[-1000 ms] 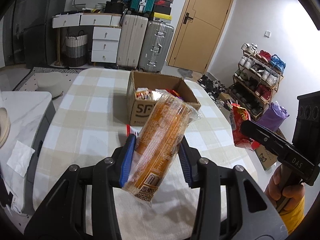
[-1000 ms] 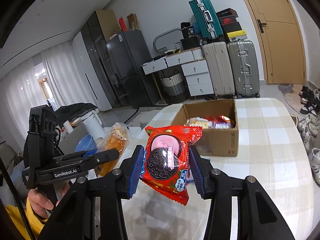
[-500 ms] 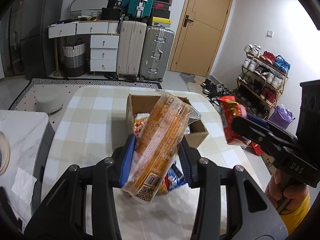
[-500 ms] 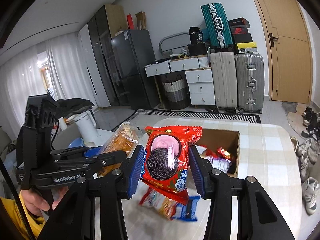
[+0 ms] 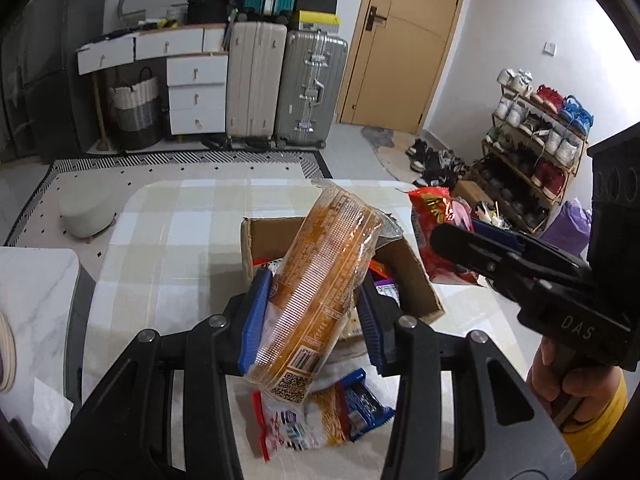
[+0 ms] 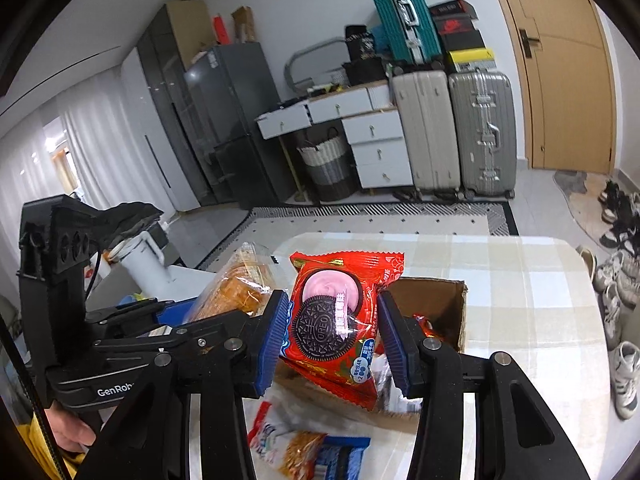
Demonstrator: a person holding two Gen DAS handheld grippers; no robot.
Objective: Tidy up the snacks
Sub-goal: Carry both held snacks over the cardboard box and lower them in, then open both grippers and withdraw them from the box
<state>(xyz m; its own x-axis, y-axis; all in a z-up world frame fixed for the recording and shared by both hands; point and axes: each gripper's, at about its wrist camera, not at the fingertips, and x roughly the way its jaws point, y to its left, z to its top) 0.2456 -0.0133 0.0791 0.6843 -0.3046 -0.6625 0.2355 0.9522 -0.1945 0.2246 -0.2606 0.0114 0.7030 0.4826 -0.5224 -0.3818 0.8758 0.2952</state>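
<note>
**Both grippers hold snacks over the box**

The left gripper (image 5: 312,316) is clamped on an orange packet (image 5: 320,284), its blue pads pressing both long sides. The packet tilts up and to the right, its far end above the open cardboard box (image 5: 416,280). The right gripper (image 6: 332,340) is clamped on a red Oreo pack (image 6: 336,320), held upright between its pads, with the box (image 6: 440,300) just behind it. In the left view the Oreo pack (image 5: 440,232) hangs off the box's right side.

The box stands on a checked table (image 5: 168,248), toward its far edge, and already holds several wrapped snacks. A white, orange and blue bag (image 5: 316,416) lies flat on the table on the near side of the box, under both grippers. A hand (image 5: 560,376) in a yellow sleeve grips the right gripper's handle.
</note>
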